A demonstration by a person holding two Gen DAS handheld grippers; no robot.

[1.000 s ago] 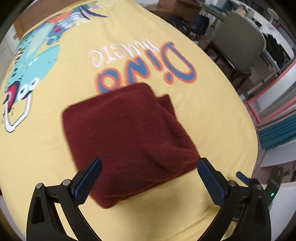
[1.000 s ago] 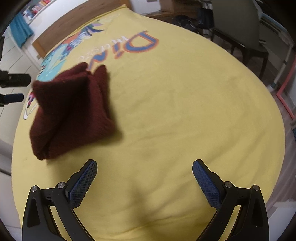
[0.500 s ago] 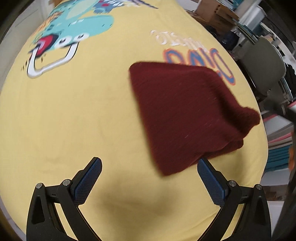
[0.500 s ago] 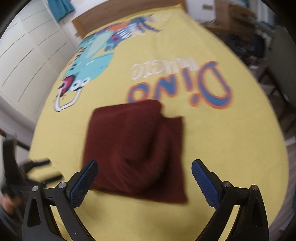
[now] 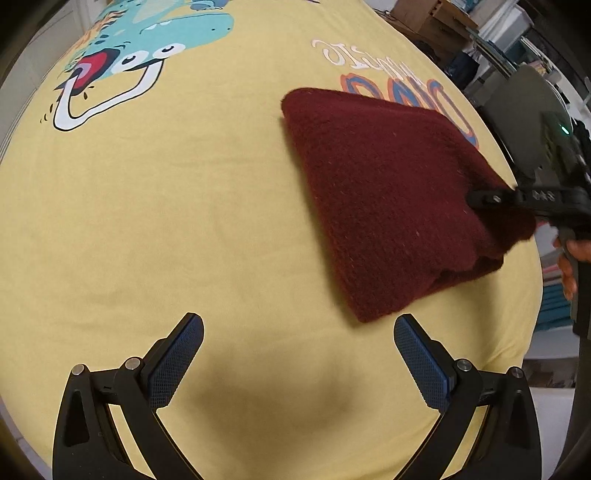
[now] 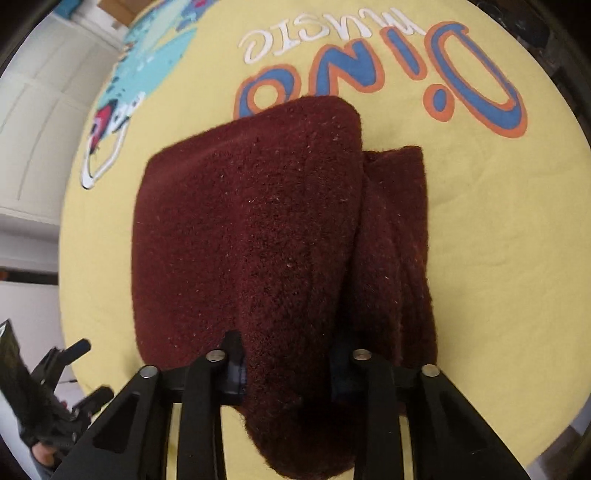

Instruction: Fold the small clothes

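Note:
A folded dark red knitted garment (image 5: 391,199) lies on the yellow printed sheet (image 5: 166,206). My left gripper (image 5: 298,354) is open and empty, hovering just short of the garment's near corner. My right gripper (image 6: 287,369) is shut on the near edge of the garment (image 6: 258,221), which bunches up between its pads. In the left wrist view the right gripper (image 5: 491,197) reaches in from the right and pinches the garment's far right edge.
The sheet carries a teal dinosaur print (image 5: 147,33) and "Dino music" lettering (image 6: 388,66). A grey chair (image 5: 524,103) and stacked blue items (image 5: 554,306) stand beyond the right edge. White cupboard doors (image 6: 40,110) stand at the left.
My right gripper has moved in over the garment and closed on its near edge. My left gripper has drifted left, so the garment now lies to its right.

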